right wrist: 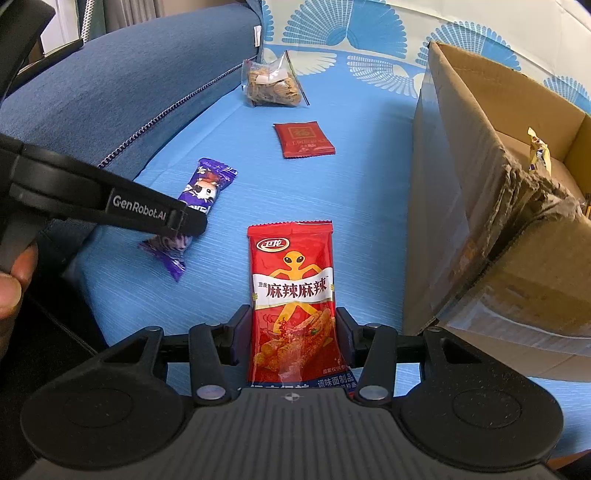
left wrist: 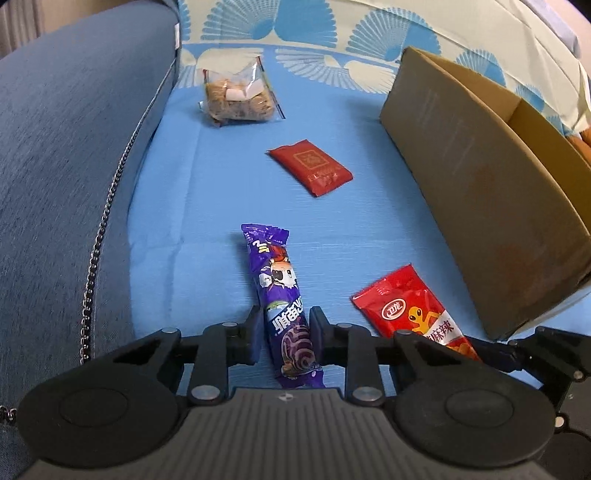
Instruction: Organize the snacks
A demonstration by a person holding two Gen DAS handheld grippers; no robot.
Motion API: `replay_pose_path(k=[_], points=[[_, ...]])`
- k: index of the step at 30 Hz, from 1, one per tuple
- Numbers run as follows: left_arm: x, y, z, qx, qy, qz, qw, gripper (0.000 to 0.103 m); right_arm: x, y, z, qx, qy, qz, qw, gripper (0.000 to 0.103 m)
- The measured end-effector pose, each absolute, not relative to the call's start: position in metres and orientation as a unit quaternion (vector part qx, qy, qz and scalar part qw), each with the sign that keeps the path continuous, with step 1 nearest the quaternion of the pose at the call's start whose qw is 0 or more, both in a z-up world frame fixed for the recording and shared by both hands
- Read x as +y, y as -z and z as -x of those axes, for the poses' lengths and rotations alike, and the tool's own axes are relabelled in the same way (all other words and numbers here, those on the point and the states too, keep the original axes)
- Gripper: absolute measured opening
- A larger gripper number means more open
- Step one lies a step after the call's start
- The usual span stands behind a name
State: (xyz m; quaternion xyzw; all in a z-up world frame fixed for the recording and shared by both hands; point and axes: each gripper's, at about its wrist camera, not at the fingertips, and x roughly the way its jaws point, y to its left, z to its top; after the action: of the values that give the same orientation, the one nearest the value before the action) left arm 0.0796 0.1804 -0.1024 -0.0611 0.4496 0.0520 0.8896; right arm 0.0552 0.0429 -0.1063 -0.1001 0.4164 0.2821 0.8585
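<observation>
My left gripper is shut on a purple snack bar lying on the blue sofa cover; the bar also shows in the right wrist view under the left gripper's finger. My right gripper is shut on a red spicy-snack packet, which also shows in the left wrist view. A dark red sachet lies further ahead. A clear bag of biscuits sits at the back.
An open cardboard box stands on the right with a yellow wrapper inside. A dark blue sofa armrest rises on the left. A patterned backrest is behind.
</observation>
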Motion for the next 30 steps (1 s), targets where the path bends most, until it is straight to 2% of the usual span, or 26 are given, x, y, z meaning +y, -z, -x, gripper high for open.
replay_pose_path(k=[30], points=[[0.1793,0.1061,-0.0844,0.467,-0.045,0.054,0.882,0.029,0.0453,0.1074,-0.0515,0.407,-0.283,0.115,0.861,0.051]])
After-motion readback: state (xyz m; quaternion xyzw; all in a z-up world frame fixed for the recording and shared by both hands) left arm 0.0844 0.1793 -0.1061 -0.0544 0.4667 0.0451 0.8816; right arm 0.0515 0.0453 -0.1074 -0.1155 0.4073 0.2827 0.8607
